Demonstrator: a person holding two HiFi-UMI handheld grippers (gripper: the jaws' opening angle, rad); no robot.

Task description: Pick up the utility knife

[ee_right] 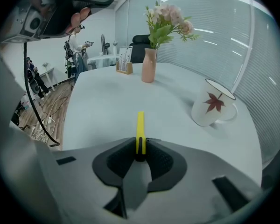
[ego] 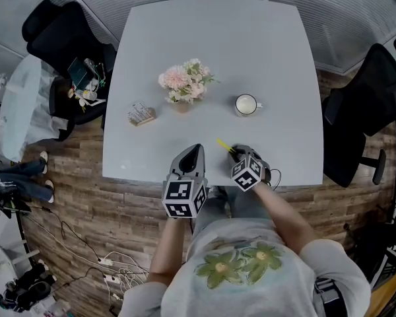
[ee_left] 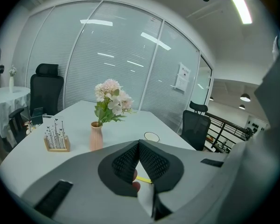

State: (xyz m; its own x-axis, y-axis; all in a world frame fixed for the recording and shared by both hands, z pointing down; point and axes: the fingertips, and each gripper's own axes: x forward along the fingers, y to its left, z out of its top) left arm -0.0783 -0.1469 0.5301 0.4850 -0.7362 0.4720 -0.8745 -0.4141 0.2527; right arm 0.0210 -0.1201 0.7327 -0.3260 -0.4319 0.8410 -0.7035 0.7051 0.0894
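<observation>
Right gripper [ee_right: 140, 147]: jaws pinching one end of the yellow utility knife [ee_right: 140, 125], which points out over the white worktop [ee_right: 107, 101], near the mug [ee_right: 213, 107], on the person's side of it. Left gripper [ee_left: 139, 144]: jaws pressed together, empty, further left of the mug.

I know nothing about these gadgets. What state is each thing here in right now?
right gripper: shut on the utility knife.
utility knife: held, yellow body sticking out ahead.
left gripper: shut, empty.
mug: upright on the table.
vase: upright, flowers in it.
wooden holder: upright.
</observation>
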